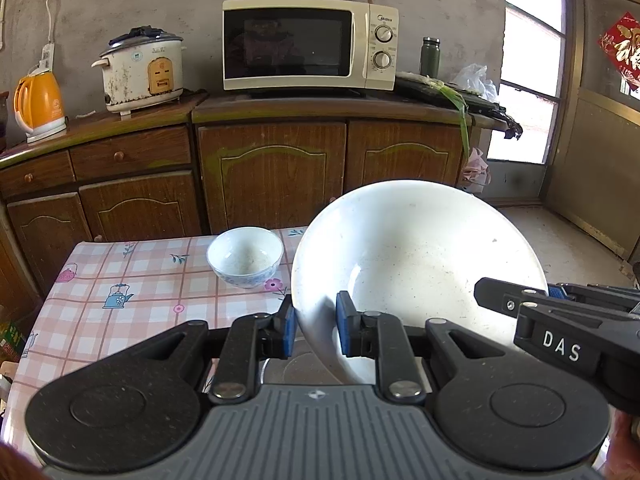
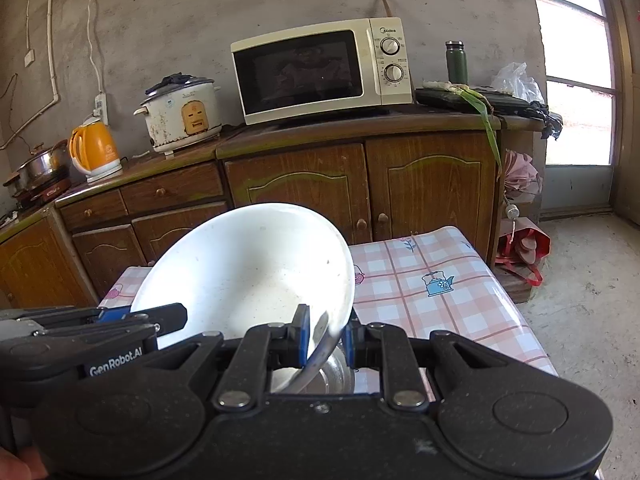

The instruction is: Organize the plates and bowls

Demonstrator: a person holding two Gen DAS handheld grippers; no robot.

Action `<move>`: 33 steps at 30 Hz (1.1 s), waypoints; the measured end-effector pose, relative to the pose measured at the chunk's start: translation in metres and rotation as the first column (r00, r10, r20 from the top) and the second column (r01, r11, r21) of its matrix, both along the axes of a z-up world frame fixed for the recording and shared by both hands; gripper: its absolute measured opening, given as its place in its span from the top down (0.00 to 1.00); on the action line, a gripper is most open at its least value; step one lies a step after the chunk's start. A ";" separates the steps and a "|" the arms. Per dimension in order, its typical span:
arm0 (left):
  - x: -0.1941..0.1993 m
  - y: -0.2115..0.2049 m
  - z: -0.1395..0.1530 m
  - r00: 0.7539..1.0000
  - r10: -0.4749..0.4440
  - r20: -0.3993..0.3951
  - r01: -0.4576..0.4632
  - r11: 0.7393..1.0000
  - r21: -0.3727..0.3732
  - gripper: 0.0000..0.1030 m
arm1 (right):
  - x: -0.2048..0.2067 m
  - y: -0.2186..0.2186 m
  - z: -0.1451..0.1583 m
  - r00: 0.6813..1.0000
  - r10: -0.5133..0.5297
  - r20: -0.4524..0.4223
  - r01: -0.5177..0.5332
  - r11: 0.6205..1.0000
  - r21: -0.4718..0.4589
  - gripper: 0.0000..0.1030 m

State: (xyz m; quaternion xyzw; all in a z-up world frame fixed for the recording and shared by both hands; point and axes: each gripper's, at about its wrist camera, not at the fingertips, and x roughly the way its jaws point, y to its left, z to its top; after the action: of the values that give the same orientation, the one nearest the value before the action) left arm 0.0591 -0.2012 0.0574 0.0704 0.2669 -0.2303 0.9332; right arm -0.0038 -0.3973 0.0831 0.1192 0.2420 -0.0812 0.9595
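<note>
Between the left gripper's (image 1: 316,330) blue-padded fingers (image 1: 289,330) sits the near-left rim of a large white bowl (image 1: 416,264), pinched tight, the bowl tilted up and clear of the desk (image 1: 132,280). Ahead and left of those fingers a small blue-patterned bowl (image 1: 245,257) stands upright on the checked cloth, close to the desk's far edge and just apart from the big bowl's rim. Left of it the cloth lies bare out to the desk's left edge. Under the fingers a shallow dish (image 1: 304,368) shows, partly hidden. Past the desk's far edge a gap of floor runs before the wooden cabinets (image 1: 272,172).

On the bowl's opposite rim the right gripper (image 2: 326,340) is clamped, its fingers (image 2: 302,338) closed on the thin edge. Both tools angle downward and face each other across the bowl. Right of those fingers the cloth is open to the desk's right edge (image 2: 520,320), beyond which bare floor (image 2: 580,320) stretches toward the door. A bit of a hand (image 2: 24,462) shows at the lower left of the right wrist view.
</note>
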 end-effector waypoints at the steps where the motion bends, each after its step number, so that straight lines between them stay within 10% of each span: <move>1: -0.001 0.002 0.000 1.000 0.002 -0.001 -0.002 1.000 0.000 0.80 | -0.001 0.001 0.000 1.000 0.002 -0.001 -0.002 1.000 0.000 0.78; 33: -0.027 0.023 -0.007 0.999 0.041 0.025 -0.041 0.999 0.007 0.79 | -0.014 0.025 -0.004 0.999 0.032 -0.010 -0.032 0.999 -0.015 0.78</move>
State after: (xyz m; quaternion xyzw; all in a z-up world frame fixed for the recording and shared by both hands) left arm 0.0325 -0.1785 0.0508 0.0712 0.2574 -0.2093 0.9407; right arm -0.0183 -0.3721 0.0794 0.1077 0.2478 -0.0680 0.9604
